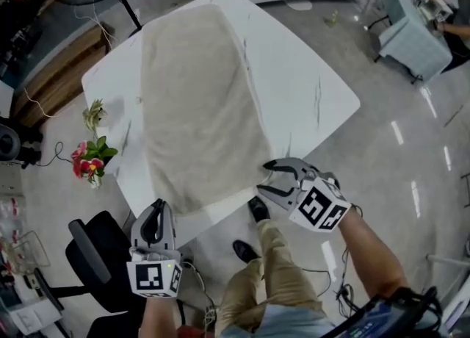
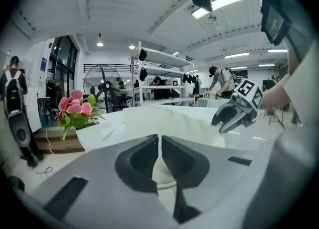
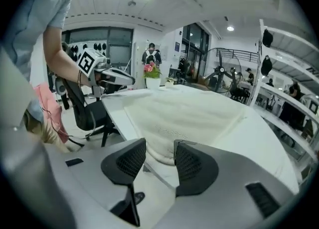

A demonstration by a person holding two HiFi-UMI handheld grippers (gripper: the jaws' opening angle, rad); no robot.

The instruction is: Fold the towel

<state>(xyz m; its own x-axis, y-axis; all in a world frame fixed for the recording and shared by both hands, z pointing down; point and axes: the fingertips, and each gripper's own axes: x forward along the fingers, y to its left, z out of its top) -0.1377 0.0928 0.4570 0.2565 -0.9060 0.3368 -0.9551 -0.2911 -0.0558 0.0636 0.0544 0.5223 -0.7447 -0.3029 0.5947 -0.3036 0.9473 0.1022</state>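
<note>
**Jaws, left gripper** (image 2: 159,141): closed, tips meeting. A sliver of cream cloth shows in the slot below the tips; whether any of it is pinched cannot be told. The gripper is at the near left corner of the tabletop (image 1: 308,87), just beside the towel's near left corner.

**Jaws, right gripper** (image 3: 159,146): standing wide, pads clear of the cloth. The towel's rounded near hem shows in the gap between them. The gripper is at the near right corner of the towel and angled down toward it.

**Flowers** (image 1: 89,159): pink blooms with green leaves, at the left edge of the tabletop, well apart from both grippers.

**Office chair** (image 1: 95,256): black, on the floor, near and left, beside the left gripper.

**Tabletop**: white, with rounded corners; its right part is bare.

**Towel** (image 1: 198,101): cream, a single layer spread lengthwise from the far end of the tabletop to the near end, left of centre. The surface is mostly flat, with a slight ridge along the right side. The near hem overhangs the near edge of the tabletop between the two grippers.

**Shoes** (image 1: 257,208): black, the person's own, on the floor below the near edge.
</note>
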